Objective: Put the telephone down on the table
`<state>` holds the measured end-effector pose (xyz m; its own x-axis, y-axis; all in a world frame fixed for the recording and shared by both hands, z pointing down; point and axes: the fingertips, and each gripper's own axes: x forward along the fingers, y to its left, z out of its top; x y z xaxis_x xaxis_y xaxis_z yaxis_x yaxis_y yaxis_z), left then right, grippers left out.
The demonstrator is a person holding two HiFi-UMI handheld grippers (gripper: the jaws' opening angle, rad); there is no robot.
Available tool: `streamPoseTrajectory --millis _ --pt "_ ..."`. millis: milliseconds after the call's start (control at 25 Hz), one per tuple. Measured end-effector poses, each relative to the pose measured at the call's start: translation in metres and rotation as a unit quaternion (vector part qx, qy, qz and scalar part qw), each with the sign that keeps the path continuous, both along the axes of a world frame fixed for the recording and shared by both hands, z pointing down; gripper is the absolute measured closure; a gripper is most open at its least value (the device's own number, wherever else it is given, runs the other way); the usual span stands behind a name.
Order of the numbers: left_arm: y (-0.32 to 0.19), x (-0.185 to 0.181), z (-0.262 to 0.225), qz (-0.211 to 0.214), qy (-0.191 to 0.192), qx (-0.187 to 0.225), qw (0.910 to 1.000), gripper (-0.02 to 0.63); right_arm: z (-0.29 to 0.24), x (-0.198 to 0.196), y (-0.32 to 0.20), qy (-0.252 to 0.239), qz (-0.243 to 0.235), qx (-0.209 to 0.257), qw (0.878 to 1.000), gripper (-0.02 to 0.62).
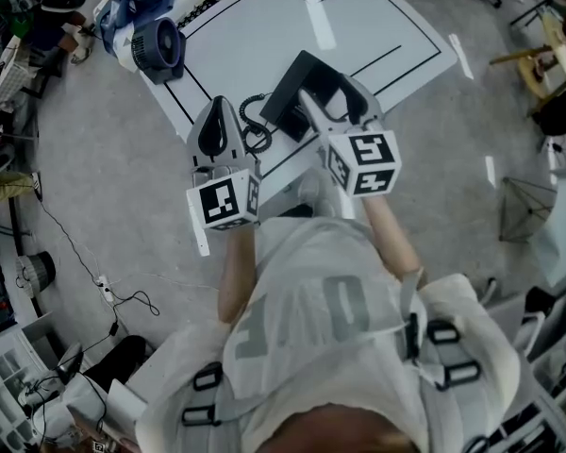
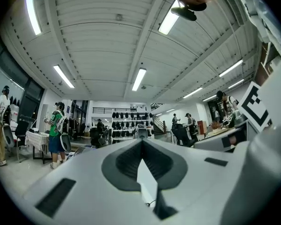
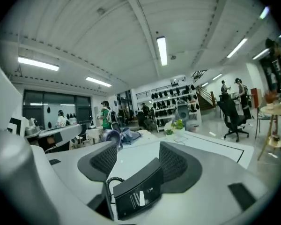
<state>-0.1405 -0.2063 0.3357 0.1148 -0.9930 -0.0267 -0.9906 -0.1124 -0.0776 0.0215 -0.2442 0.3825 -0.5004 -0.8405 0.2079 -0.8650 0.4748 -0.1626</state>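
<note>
Black pads of the right gripper (image 3: 138, 156) stand wide apart, clamped on the telephone (image 3: 138, 191), which fills the gap from pad to pad with its labelled face tilted toward the camera; its coiled cord (image 3: 107, 181) hangs at the left pad; whether it touches the tabletop (image 1: 264, 26) I cannot tell. It sits over the near edge; just beside it, the left gripper (image 1: 218, 111) has its jaws pressed together, empty; a blue fan (image 1: 158, 45) lies at the far left corner.
</note>
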Motion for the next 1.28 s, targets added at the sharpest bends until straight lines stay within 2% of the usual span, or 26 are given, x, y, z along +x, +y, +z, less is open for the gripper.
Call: streamPoseTrajectory --millis 80,120,200,400,640,920,1120,1280 --pt "0.003 0.004 -0.004 0.005 -0.008 0.007 0.9999 0.598 -0.009 -0.002 0.007 -0.002 -0.002 0.034 0.999 0.316" --pt "0.004 0.005 -0.006 0.008 -0.012 0.011 0.9998 0.598 -0.012 -0.002 0.011 0.002 -0.001 0.047 0.999 0.349" --pt "0.006 0.009 -0.01 0.016 -0.016 0.021 0.9995 0.598 -0.015 -0.003 0.017 0.017 0.004 0.069 0.997 0.458" --pt "0.012 0.015 -0.02 0.032 -0.021 0.045 0.9983 0.598 -0.016 -0.008 0.027 0.023 0.014 0.087 0.996 0.576" --pt "0.011 0.013 -0.019 0.032 -0.03 0.045 0.998 0.598 -0.001 -0.007 0.029 0.023 0.019 0.068 0.997 0.588" --pt "0.008 0.012 -0.019 0.028 -0.023 0.043 0.9984 0.598 0.001 0.002 0.024 0.033 0.026 0.068 0.997 0.588" --pt "0.007 0.009 -0.017 0.029 -0.026 0.043 0.9983 0.599 -0.002 -0.003 0.023 0.02 0.025 0.064 0.997 0.588" --pt "0.006 0.006 -0.017 0.026 -0.021 0.042 0.9986 0.598 0.005 0.002 0.021 0.037 0.029 0.067 0.997 0.588"
